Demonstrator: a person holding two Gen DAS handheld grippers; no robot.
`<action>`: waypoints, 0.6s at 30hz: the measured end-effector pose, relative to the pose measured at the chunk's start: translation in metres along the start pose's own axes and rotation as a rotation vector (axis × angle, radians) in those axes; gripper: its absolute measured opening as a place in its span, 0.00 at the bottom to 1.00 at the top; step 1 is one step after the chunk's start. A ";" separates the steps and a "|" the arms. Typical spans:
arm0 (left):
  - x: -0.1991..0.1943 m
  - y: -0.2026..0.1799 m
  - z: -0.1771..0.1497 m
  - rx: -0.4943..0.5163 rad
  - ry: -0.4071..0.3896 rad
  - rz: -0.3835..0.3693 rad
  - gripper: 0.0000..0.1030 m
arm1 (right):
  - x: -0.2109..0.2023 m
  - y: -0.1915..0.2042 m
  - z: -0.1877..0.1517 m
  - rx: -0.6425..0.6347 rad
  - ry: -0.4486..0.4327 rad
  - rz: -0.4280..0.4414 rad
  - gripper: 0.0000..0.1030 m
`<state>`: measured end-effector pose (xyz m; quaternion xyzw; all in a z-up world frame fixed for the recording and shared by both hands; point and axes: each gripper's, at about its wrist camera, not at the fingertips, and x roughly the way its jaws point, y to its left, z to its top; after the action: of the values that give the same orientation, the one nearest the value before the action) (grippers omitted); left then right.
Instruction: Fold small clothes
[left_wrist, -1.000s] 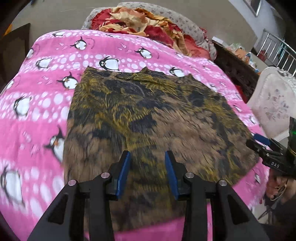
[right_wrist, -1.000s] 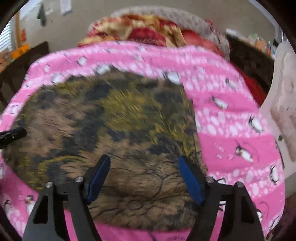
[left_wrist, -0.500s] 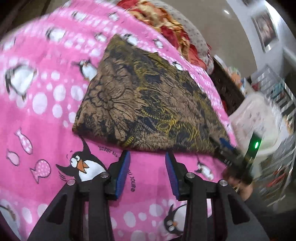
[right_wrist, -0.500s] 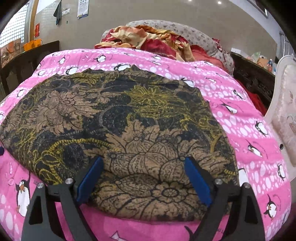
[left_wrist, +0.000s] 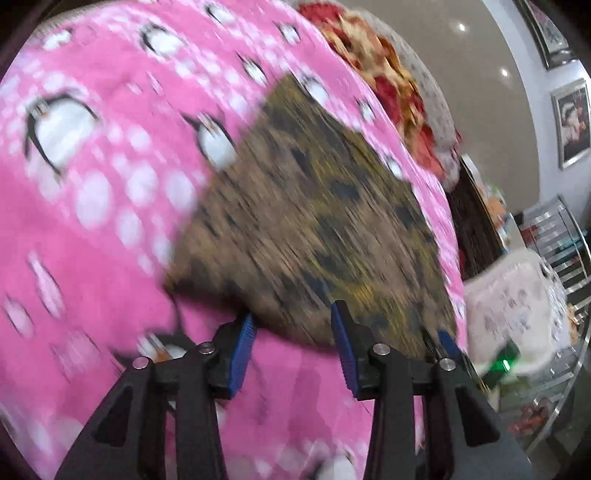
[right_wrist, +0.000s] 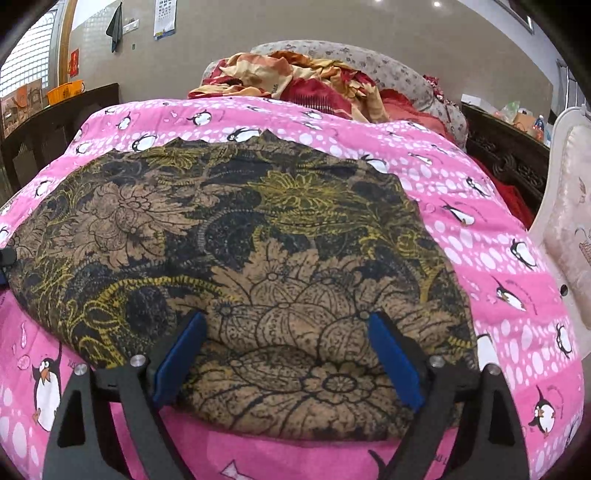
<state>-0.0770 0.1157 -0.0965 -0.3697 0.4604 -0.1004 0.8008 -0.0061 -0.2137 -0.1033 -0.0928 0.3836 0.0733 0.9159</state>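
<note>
A brown, black and yellow floral garment (right_wrist: 240, 251) lies spread flat on a pink penguin blanket (right_wrist: 498, 229). It also shows, blurred, in the left wrist view (left_wrist: 314, 229). My right gripper (right_wrist: 286, 352) is open over the garment's near hem, empty. My left gripper (left_wrist: 291, 343) is open at the garment's near left corner, its blue pads (left_wrist: 242, 347) by the hem, holding nothing. The right gripper's tip (left_wrist: 447, 343) shows at the garment's right corner in the left wrist view.
A heap of red and orange bedding (right_wrist: 295, 81) and a grey pillow (right_wrist: 369, 62) lie at the bed's far end. A white padded headboard (right_wrist: 565, 229) stands at right. Dark wooden furniture (right_wrist: 506, 147) flanks the bed.
My left gripper swung left and down to the garment's near left corner, the view now blurred. My right gripper moved slightly closer to the near hem. Both stay open.
</note>
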 end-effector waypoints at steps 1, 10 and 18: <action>0.000 -0.002 -0.002 0.007 0.022 -0.008 0.23 | 0.000 -0.001 0.000 0.000 0.000 0.001 0.90; 0.005 0.015 0.034 -0.080 -0.076 -0.015 0.24 | 0.000 -0.001 0.000 -0.001 0.000 0.001 0.90; 0.002 0.010 0.031 -0.039 -0.086 -0.030 0.24 | 0.000 -0.001 0.000 -0.001 0.001 0.002 0.90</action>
<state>-0.0522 0.1374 -0.0951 -0.3959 0.4218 -0.0875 0.8110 -0.0060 -0.2143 -0.1030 -0.0928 0.3839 0.0746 0.9157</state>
